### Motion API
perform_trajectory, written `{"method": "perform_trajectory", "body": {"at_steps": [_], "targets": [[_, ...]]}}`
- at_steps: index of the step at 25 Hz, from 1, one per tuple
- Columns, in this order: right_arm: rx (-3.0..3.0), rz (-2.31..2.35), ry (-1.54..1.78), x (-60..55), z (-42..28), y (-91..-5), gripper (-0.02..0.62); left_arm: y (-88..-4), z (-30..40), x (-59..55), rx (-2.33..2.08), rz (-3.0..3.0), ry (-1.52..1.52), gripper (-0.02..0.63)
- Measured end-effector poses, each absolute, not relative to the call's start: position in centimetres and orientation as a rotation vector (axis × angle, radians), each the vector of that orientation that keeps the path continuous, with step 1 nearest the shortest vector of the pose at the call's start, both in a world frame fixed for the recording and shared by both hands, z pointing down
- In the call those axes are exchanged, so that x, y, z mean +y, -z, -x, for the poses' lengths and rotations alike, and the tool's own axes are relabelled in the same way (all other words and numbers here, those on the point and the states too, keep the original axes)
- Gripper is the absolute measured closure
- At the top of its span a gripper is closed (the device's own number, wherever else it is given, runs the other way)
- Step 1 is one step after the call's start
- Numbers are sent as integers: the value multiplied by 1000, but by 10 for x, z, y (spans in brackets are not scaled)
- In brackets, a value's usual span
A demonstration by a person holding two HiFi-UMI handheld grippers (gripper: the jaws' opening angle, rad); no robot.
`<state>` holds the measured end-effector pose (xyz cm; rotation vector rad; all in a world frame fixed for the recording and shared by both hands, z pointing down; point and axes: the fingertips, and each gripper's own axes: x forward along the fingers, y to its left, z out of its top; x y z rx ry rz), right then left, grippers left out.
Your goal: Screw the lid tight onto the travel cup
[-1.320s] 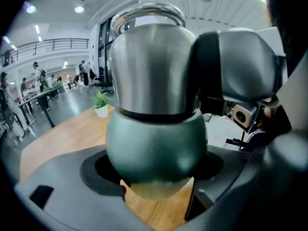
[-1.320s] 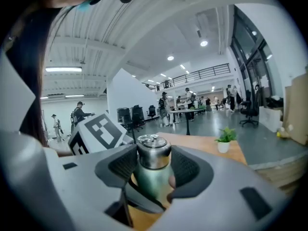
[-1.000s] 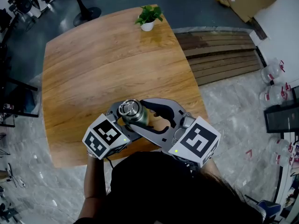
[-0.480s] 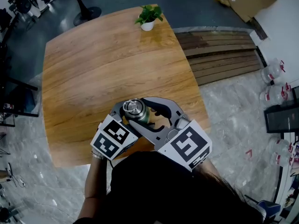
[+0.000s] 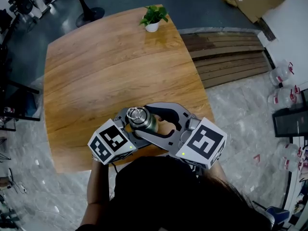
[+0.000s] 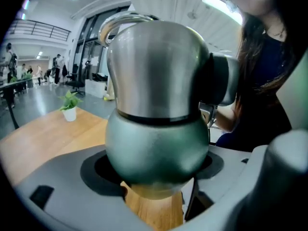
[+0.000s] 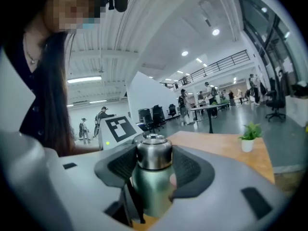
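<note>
Head view is showing the travel cup (image 5: 146, 123) being held upright at the near edge of the wooden table (image 5: 106, 66), close in front of the person. Its green body is being clamped between the jaws of the left gripper (image 5: 129, 125), whose dark pads are pressed against both sides in the left gripper view. The silver lid (image 5: 136, 113) is being gripped from the other side by the right gripper (image 5: 153, 121), with the ribbed pads closed against it in the right gripper view. Whether the base is resting on the wood cannot be told. A small potted plant (image 5: 153, 18) is being left at the far edge, well apart from the cup.
</note>
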<state>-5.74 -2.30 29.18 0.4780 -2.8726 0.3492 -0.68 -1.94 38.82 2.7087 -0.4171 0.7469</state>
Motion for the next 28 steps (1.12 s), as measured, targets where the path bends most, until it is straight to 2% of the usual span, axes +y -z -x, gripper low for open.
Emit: {"method": "perform_trajectory", "body": {"at_steps": [8, 19, 28], "targets": [[-2749, -725, -242, -38, 56, -303, 362, -404, 24, -49, -766, -2612, -931, 219], [-2877, -387, -394, -16, 60, -294, 362, -394, 10, -13, -374, -2753, -825, 219], [-2741, -758, -158, -38, 59, -299, 362, -404, 19, -40, -655, -2602, -879, 219]]}}
